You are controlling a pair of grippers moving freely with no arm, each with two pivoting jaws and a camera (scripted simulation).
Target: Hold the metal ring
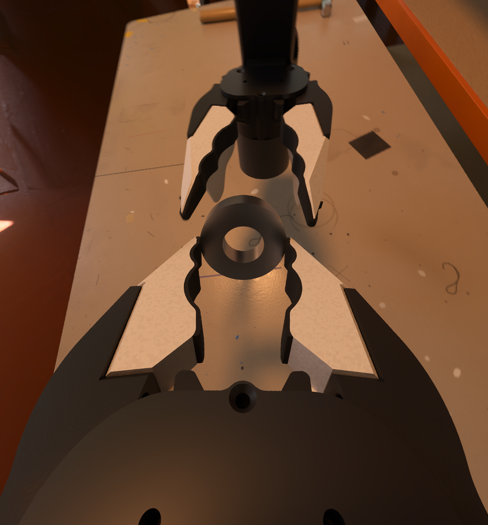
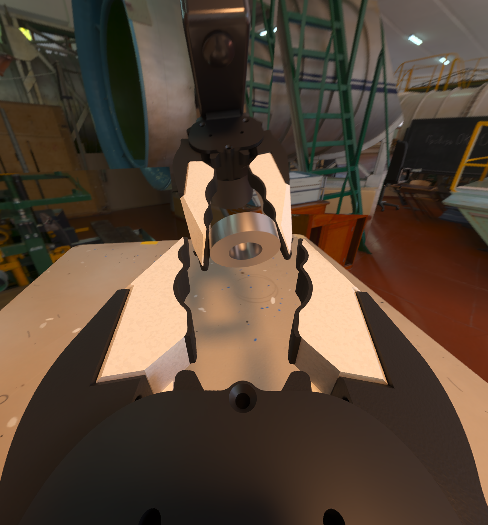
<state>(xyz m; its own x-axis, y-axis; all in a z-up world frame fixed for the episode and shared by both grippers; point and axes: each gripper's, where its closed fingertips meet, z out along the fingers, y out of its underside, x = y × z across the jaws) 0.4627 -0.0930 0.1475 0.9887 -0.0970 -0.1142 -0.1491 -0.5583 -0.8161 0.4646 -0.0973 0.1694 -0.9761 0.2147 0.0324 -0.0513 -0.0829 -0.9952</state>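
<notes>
The metal ring [image 1: 213, 247] is a thick short cylinder with a round hole, held on edge above the tan table [image 1: 152, 142]. My left gripper [image 1: 243, 241] is shut on it, with a fingertip pressed on each side of its rim. My right gripper [image 1: 249, 218] faces it from the far side, open, its fingertips spread just beyond the ring and not touching it. In the right wrist view, the ring [image 2: 237, 224] looks shiny silver between the left gripper's [image 2: 245, 261] tips. The right gripper's [image 2: 243, 241] own fingers stand wide apart, their tips level with the ring.
An orange beam [image 1: 436, 71] runs along the table's right side. A cardboard tube [image 1: 217, 15] lies at the far end, and a dark square patch [image 1: 369, 144] marks the tabletop. Beyond the table edge [image 2: 109, 245] are an orange cabinet [image 2: 336, 230] and green scaffolding [image 2: 336, 113].
</notes>
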